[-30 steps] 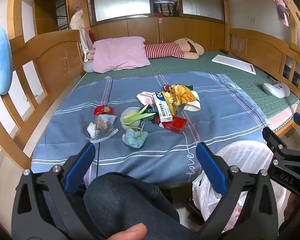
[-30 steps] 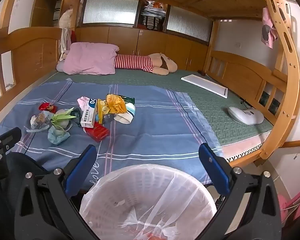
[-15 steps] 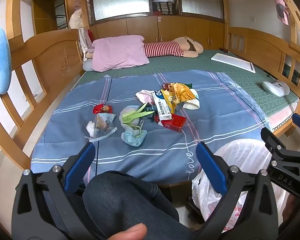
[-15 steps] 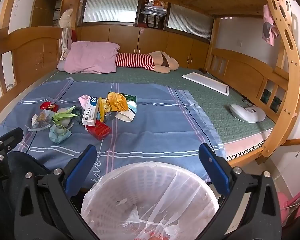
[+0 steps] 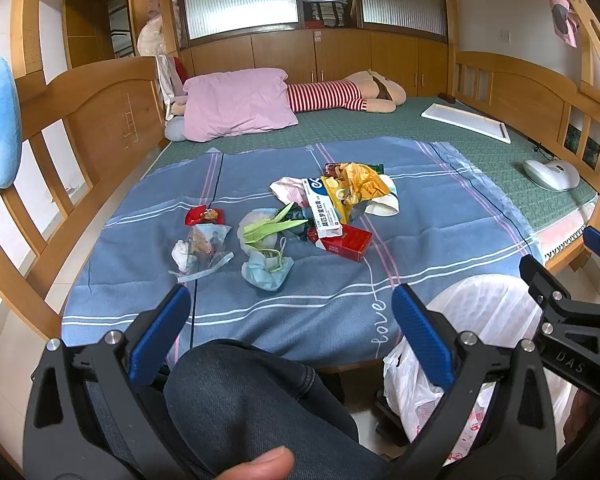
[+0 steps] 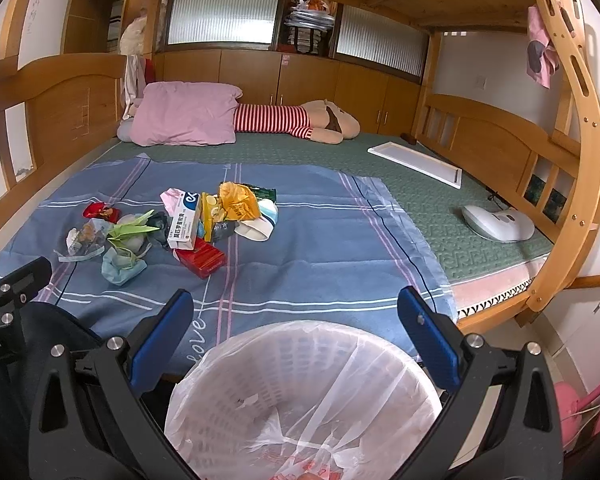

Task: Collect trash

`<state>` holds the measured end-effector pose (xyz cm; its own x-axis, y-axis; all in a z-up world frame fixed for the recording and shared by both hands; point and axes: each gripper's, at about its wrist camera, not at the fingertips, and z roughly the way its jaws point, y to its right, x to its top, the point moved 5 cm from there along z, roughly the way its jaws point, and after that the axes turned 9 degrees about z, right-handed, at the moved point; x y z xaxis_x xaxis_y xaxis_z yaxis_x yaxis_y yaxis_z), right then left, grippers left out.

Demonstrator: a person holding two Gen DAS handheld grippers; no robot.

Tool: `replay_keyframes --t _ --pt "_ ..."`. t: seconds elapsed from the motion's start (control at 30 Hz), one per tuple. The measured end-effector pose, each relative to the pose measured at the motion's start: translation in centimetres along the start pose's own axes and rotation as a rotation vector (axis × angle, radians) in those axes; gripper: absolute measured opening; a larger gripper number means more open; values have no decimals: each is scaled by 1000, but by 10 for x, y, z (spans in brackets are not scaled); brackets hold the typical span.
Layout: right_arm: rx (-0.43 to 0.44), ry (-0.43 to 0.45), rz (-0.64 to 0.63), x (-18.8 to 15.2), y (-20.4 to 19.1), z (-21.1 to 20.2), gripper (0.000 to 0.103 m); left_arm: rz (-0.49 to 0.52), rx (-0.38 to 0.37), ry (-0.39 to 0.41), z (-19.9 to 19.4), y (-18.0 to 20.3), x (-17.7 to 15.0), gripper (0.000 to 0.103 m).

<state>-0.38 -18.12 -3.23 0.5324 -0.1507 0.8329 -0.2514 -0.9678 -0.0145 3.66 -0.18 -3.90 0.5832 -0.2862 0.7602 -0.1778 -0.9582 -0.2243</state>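
Little change from a second ago: both views have crept slightly nearer the bed, litter unmoved. Left gripper (image 5: pixel 290 320) hangs over a denim-clad knee (image 5: pixel 240 396), fingers spread wide, nothing between them. Right gripper (image 6: pixel 294 322) likewise spread and empty, poised above the white bag-lined wastebasket (image 6: pixel 300 396) at the bed's foot. Trash sits clustered mid-way on the blue striped sheet (image 5: pixel 440 208): red carton (image 5: pixel 346 243), white medicine box (image 5: pixel 322 206), orange snack wrapper (image 5: pixel 358 188), crumpled blue face mask (image 5: pixel 266 270), green folded paper (image 5: pixel 272 226), red candy wrapper (image 5: pixel 202 215), clear wrapper (image 5: pixel 202 254).
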Motion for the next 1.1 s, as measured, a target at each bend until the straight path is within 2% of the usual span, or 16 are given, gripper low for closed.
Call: replay_keyframes --t 1.1 --pt "3 -7 3 1 1 0 100 2 -3 -4 0 5 -2 100"
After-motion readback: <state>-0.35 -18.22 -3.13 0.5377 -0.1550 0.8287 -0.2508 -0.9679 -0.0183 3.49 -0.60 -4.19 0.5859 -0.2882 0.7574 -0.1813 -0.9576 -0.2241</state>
